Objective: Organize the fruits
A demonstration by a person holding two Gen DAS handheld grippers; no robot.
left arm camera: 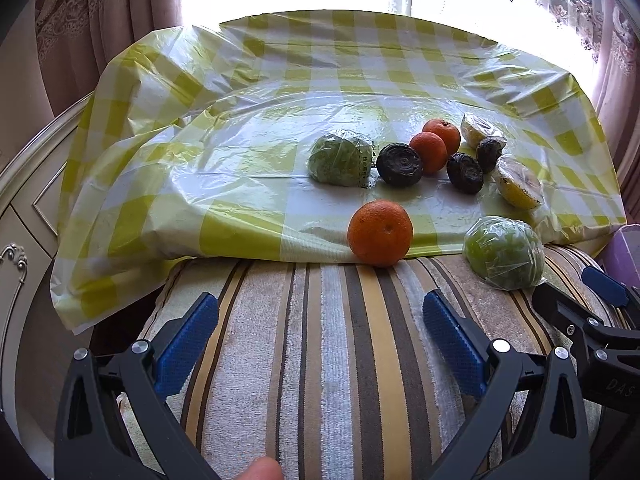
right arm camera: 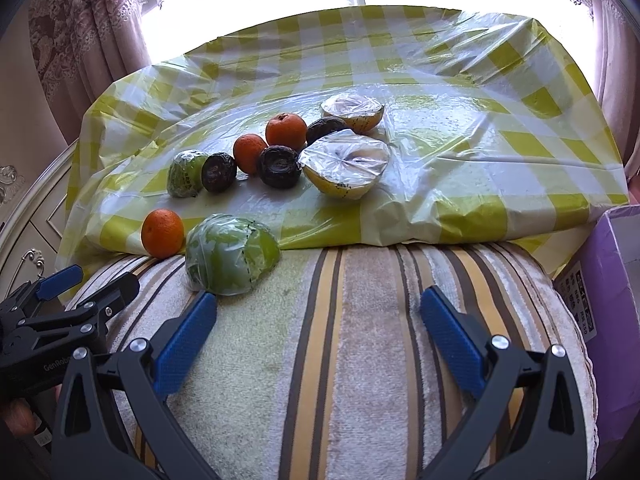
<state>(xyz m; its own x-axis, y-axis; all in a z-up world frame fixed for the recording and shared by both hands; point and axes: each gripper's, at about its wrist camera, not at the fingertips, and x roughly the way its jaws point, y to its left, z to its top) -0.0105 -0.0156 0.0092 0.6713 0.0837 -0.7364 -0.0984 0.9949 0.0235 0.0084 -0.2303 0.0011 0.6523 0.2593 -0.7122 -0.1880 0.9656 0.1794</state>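
Fruits lie on a yellow-checked plastic cloth (left arm camera: 248, 92). A near orange (left arm camera: 380, 233) and a wrapped green half (left arm camera: 503, 253) sit at the cloth's front edge; they also show in the right wrist view as the orange (right arm camera: 163, 233) and the green half (right arm camera: 230, 255). Behind lie another wrapped green half (left arm camera: 340, 157), two oranges (left arm camera: 429, 151), three dark wrinkled fruits (left arm camera: 399, 164) and two wrapped yellow halves (right arm camera: 346, 163). My left gripper (left arm camera: 320, 340) is open and empty over the striped cushion. My right gripper (right arm camera: 318, 334) is open and empty, its left finger (right arm camera: 188, 340) just short of the green half.
A striped cushion (left arm camera: 320, 360) lies in front of the cloth. A purple box (right arm camera: 616, 320) stands at the right. White carved furniture (left arm camera: 20, 208) is at the left. Curtains and a bright window are behind.
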